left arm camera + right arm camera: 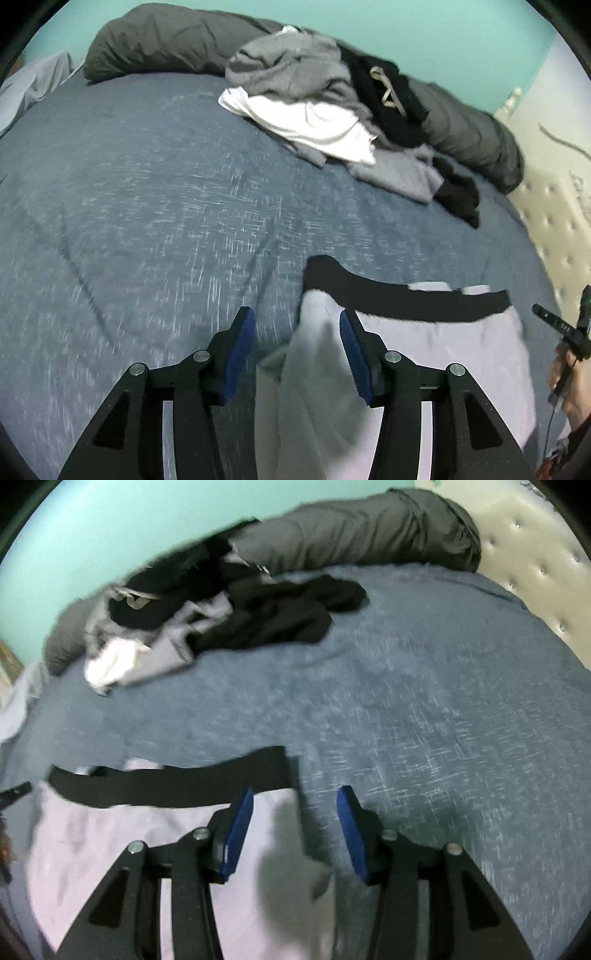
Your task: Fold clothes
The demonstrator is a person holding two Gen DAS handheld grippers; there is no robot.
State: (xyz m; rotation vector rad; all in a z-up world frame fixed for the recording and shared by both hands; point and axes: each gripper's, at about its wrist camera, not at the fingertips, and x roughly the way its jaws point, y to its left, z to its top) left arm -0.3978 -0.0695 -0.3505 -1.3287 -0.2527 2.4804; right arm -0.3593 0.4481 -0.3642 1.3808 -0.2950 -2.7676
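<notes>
On the bedspread [147, 221] just before me lies the garment [443, 350]. A clothes pile [314, 103] sits far, against the pillows [159, 40] behind it.

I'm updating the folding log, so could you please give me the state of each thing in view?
Left gripper: open, light fabric between its pads.
Right gripper: open, over the garment's edge.
Light garment with black waistband: spread on the bed, one edge bunched up.
Pile of clothes: unfolded, heaped.
Blue bedspread: mostly smooth.
Grey pillows: lying along the wall.
</notes>
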